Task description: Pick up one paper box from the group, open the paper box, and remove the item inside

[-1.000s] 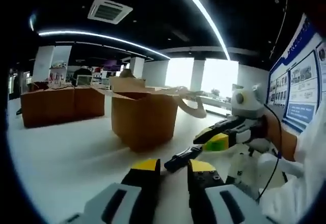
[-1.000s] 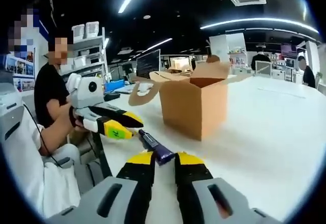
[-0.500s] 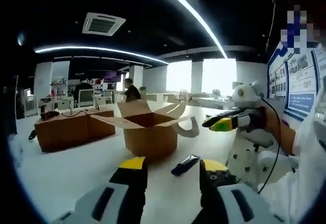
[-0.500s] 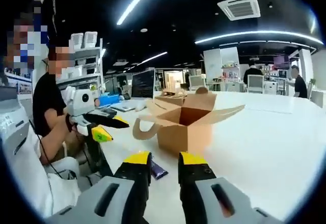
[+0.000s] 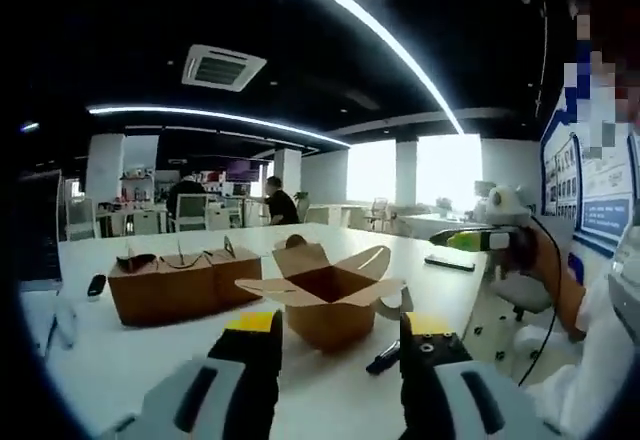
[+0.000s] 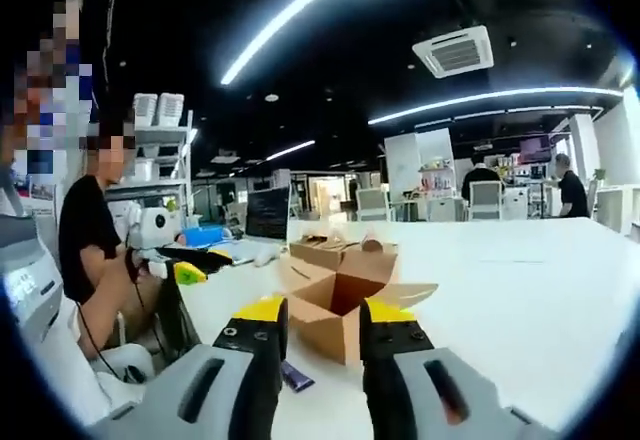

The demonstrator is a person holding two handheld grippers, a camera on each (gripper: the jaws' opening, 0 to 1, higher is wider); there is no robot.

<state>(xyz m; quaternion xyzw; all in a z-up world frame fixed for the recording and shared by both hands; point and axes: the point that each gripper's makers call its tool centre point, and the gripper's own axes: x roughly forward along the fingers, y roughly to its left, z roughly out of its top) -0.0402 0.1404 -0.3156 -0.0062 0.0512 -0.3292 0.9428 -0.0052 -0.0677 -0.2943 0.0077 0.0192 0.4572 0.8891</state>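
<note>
Both tongs stand wide and hold nothing. Seen from the left gripper view, the left gripper (image 5: pixel 335 335) hangs above the white table (image 5: pixel 130 360), in front of the open paper box (image 5: pixel 327 305), whose flaps spread outward. A small dark item (image 5: pixel 384 358) lies on the table just beside that box, on the side toward the right gripper (image 5: pixel 478 241). Two closed boxes (image 5: pixel 180 282) sit together beyond the open box. From the right gripper view, the right gripper (image 6: pixel 320 320) faces the same open box (image 6: pixel 335 310), with the dark item (image 6: pixel 295 376) near it and the left gripper (image 6: pixel 195 265) farther off.
</note>
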